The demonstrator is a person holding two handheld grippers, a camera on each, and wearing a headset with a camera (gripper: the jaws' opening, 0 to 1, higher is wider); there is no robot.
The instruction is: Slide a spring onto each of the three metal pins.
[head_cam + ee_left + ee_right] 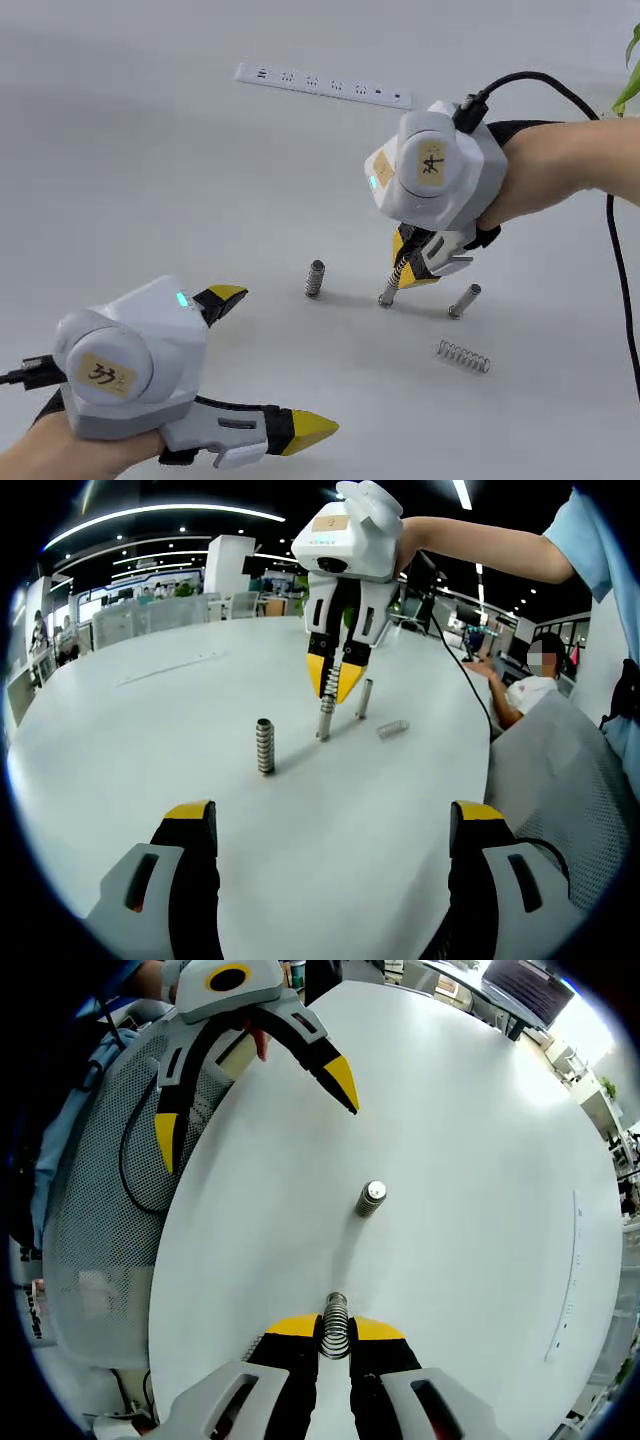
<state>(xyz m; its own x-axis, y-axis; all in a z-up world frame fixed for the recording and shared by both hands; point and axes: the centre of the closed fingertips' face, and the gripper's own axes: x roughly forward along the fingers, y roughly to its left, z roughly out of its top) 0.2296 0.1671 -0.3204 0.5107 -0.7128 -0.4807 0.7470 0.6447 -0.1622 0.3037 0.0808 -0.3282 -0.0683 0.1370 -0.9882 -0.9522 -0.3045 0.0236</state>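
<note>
Three short metal pins stand on the white table (pixel 150 180). The left pin (pixel 315 278) (pixel 265 746) (pixel 372 1198) wears a spring. My right gripper (pixel 412 262) (pixel 335 680) (pixel 337 1328) is shut on a second spring (pixel 401 270) (pixel 336 1322), held slanted over the middle pin (pixel 387 297) (pixel 324 723). The right pin (pixel 463 300) (pixel 365 698) is bare. A loose spring (pixel 463 356) (pixel 392 728) lies flat in front of it. My left gripper (pixel 268 362) (pixel 335 820) (pixel 255 1115) hovers open and empty near the table's front left.
A white power strip (pixel 320 85) (pixel 165 668) lies at the far side. The right gripper's black cable (pixel 622 280) trails down the right edge. A grey mesh chair (pixel 110 1210) stands by the table. A green leaf (pixel 630 85) shows at the far right.
</note>
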